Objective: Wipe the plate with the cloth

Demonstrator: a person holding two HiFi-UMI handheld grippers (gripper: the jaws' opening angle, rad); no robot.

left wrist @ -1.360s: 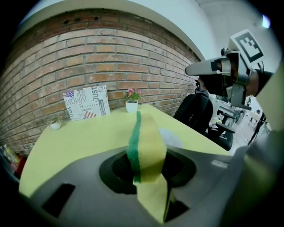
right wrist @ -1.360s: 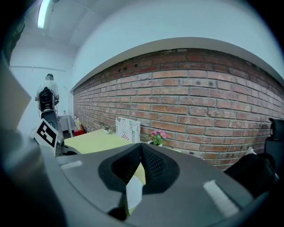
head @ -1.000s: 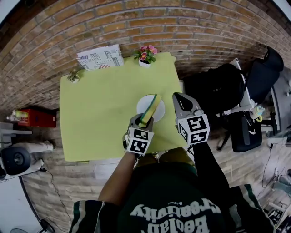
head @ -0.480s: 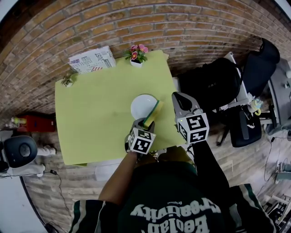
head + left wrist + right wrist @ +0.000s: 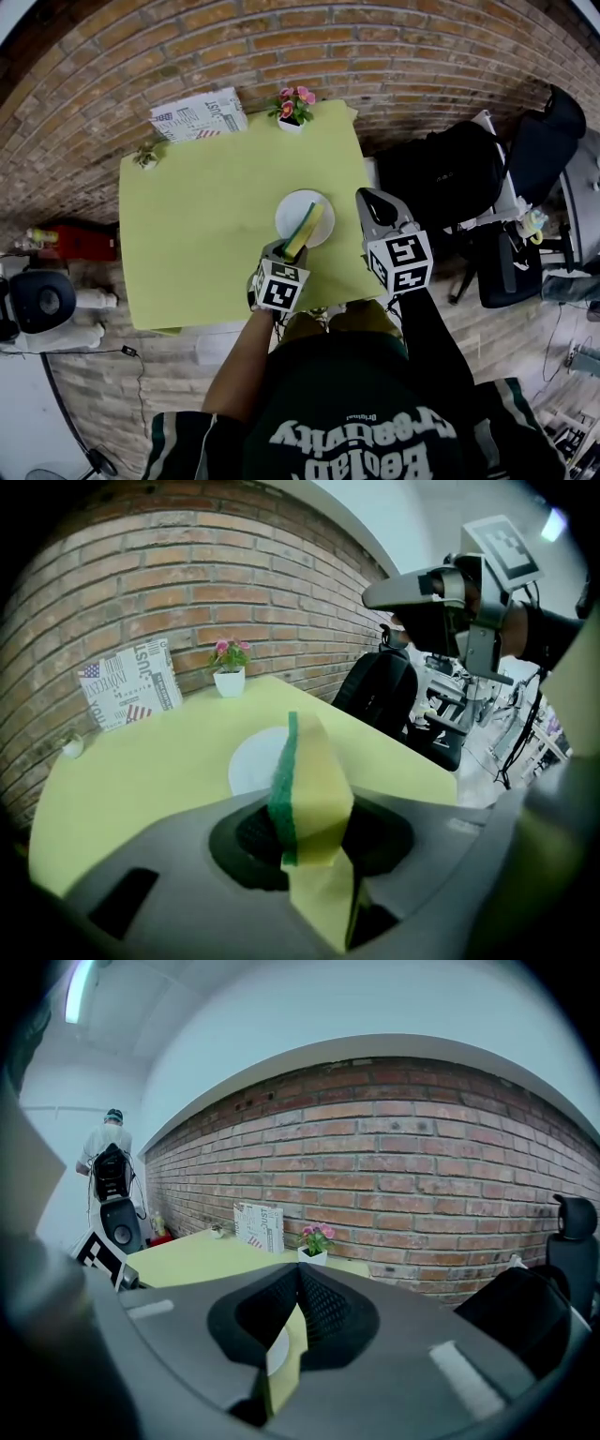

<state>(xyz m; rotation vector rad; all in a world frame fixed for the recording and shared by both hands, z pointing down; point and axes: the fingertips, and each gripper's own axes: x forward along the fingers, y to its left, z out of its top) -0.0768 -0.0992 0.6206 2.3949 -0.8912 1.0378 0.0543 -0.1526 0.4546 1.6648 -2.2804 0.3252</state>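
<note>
Seen from the head view, a yellow-green tabletop (image 5: 206, 234) stands against a brick wall (image 5: 394, 56). Along its far edge, a small plant (image 5: 147, 157) sits in the 10 o'clock corner. A printed box (image 5: 200, 116) sits at 11 o'clock and a flower pot (image 5: 295, 108) with pink blooms at 1 o'clock.

The white plate (image 5: 292, 208) lies flat on the tabletop at about 3 o'clock from its middle, near the right edge.

The left gripper (image 5: 289, 251) is just at 6 o'clock from the plate. Its fingers are clenched on the cloth (image 5: 305, 228), a thick yellow pad with a green face along one side. In the left gripper view the cloth (image 5: 314, 794) is pinched by its near end in the left gripper (image 5: 305, 841). It stands on edge with the green face to the left. Its free end rises out past the fingertips toward 12 o'clock, in front of the plate (image 5: 251, 761). In the head view that free end reaches toward 1 o'clock over the plate's lower right part. Whether it touches the plate cannot be told.

The right gripper (image 5: 373, 208) is at 3 o'clock from the plate, over the tabletop's right edge and apart from plate and cloth. In the right gripper view, the fingers of the right gripper (image 5: 298, 1277) are pressed together at the tips with nothing between them.

A black office chair (image 5: 525, 169) stands off the tabletop at 3 o'clock.
</note>
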